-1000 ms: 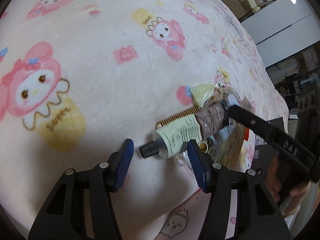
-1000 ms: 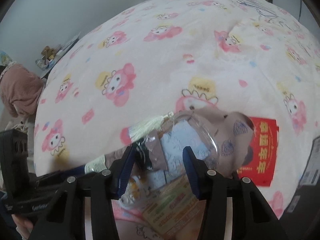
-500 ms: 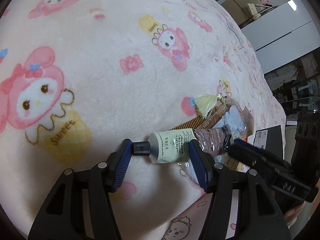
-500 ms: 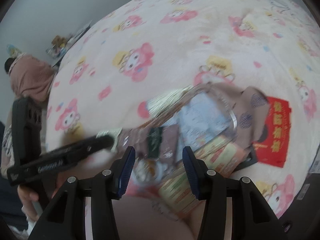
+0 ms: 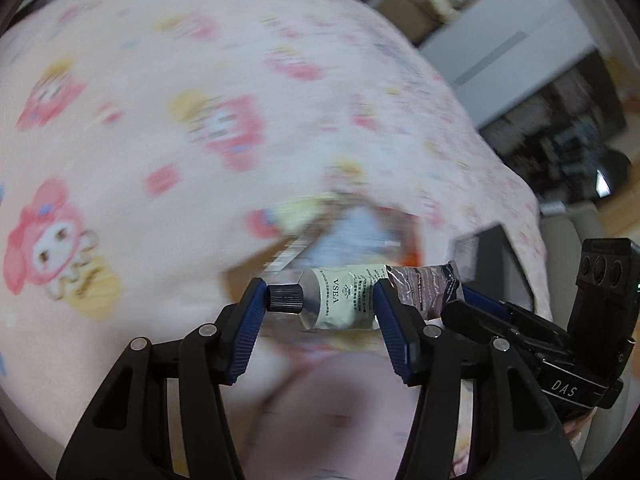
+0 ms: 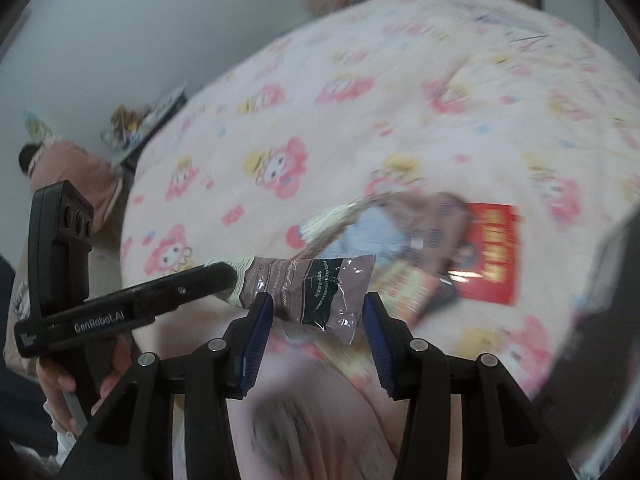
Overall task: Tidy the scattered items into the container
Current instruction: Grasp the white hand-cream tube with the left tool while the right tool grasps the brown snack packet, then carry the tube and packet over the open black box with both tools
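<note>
A hand cream tube (image 5: 340,298), pale green with a black cap and a brown crinkled end, hangs above the pink blanket (image 5: 160,80). My left gripper (image 5: 320,300) has the cap end across its closing jaws, cap against the left pad. The tube's brown end (image 6: 312,286) lies across my right gripper (image 6: 316,306), whose jaws are also closing, with the crimp at the right pad. Beyond it, blurred, the clear pouch with brown print (image 6: 404,228) lies on the blanket, holding a tasselled comb and packets. The right gripper (image 5: 476,304) shows at the tube's end in the left wrist view.
A red envelope (image 6: 492,256) lies right of the pouch. A black box (image 5: 496,256) sits at the bed's far edge. White cabinets (image 5: 500,40) and shelves stand beyond the bed. A hand (image 6: 60,380) holds the left gripper's handle at the lower left.
The tube lay on the blanket beside the pouch; now both grippers have risen with it and it hangs clear of the blanket. The pouch has dropped further away in both views.
</note>
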The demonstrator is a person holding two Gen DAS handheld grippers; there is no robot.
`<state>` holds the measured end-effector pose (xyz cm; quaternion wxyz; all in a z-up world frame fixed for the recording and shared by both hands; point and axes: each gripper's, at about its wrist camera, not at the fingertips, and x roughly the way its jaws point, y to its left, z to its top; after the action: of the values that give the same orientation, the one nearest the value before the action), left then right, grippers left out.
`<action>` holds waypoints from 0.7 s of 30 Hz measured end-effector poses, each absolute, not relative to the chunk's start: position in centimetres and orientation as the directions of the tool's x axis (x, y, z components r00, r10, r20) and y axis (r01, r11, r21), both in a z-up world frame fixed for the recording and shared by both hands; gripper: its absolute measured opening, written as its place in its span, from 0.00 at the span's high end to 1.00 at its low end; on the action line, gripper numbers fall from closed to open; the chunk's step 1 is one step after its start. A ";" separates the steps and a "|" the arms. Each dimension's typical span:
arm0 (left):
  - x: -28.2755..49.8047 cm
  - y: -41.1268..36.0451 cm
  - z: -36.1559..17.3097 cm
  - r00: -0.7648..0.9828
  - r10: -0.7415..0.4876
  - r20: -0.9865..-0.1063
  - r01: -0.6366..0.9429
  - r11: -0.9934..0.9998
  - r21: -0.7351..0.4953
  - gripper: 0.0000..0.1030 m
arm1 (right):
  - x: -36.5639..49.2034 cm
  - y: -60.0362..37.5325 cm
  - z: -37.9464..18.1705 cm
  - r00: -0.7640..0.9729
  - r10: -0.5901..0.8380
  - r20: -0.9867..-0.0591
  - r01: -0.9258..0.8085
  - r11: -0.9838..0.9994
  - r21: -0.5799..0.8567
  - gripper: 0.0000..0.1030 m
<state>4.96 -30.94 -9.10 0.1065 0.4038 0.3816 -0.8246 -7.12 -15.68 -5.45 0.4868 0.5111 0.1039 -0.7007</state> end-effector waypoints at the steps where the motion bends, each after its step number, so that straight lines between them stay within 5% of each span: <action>1: 4.2 -29.9 -8.1 -0.662 0.154 -0.734 0.447 -0.705 -0.551 0.46 | -7.4 -13.8 -4.6 -0.025 -0.591 -0.806 0.772 -0.524 0.360 0.59; 12: -8.1 -12.4 -4.5 -0.622 0.413 -0.665 0.087 -0.808 -0.583 0.46 | -11.6 6.8 0.0 -0.339 -0.545 -0.767 0.537 -0.781 0.317 0.62; 21: -14.8 -4.1 -8.0 -0.497 0.442 -0.747 0.070 -0.837 -0.542 0.49 | -16.3 15.3 -5.3 -0.330 -0.462 -0.823 0.440 -0.847 0.299 0.62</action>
<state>-14.77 -4.09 -7.99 -0.1127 0.4885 0.2621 -0.8246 -16.33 15.34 -5.27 0.2768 0.5084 -0.0109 -0.8154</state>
